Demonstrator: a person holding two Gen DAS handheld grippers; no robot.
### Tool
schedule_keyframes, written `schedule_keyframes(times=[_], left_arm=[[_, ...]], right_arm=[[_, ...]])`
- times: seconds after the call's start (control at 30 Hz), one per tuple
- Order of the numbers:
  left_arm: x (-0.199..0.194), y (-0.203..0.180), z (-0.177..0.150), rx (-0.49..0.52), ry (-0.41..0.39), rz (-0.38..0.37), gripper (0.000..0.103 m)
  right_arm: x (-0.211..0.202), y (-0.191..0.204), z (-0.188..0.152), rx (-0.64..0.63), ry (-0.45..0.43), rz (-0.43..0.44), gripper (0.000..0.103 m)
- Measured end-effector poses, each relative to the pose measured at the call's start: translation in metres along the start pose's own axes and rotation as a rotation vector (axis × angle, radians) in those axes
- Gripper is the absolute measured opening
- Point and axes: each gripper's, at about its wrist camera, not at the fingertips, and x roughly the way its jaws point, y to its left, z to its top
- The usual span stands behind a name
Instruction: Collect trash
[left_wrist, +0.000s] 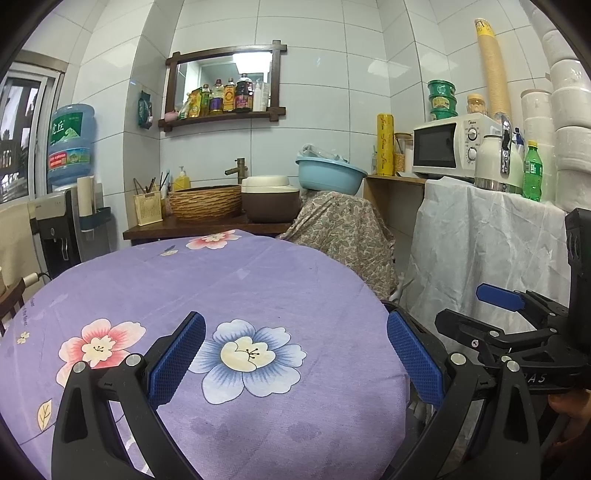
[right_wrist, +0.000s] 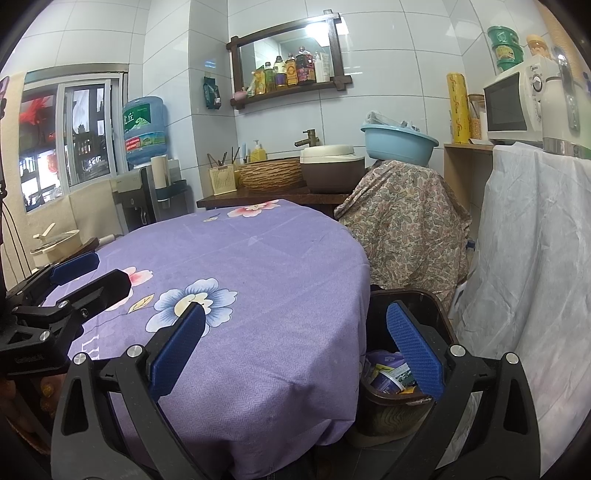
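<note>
A round table with a purple flowered cloth (left_wrist: 236, 295) fills the left wrist view; it also shows in the right wrist view (right_wrist: 258, 280). A dark brown trash bin (right_wrist: 413, 299) stands on the floor at the table's right edge, with wrappers and a cup (right_wrist: 384, 376) inside. My left gripper (left_wrist: 295, 354) is open and empty above the tabletop. My right gripper (right_wrist: 295, 347) is open and empty, its right finger over the bin's opening. Each gripper shows in the other's view: the right one (left_wrist: 517, 314), the left one (right_wrist: 66, 280).
A counter behind the table holds a wicker basket (left_wrist: 205, 201), a brown cooker (left_wrist: 271, 197) and a blue basin (left_wrist: 330, 173). A microwave (left_wrist: 450, 147) and kettle sit on a white-draped shelf at right. A water dispenser (left_wrist: 70, 147) stands at left. A paisley-covered object (right_wrist: 406, 218) adjoins the table.
</note>
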Motion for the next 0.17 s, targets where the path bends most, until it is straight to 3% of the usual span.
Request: schedule_keyframes(times=[0.17], left_arm=[[0.0006, 0.0019, 0.0006, -0.001, 0.001, -0.001, 0.098]], right_arm=[[-0.0005, 0.0001, 0.0003, 0.001, 0.000, -0.001, 0.097]])
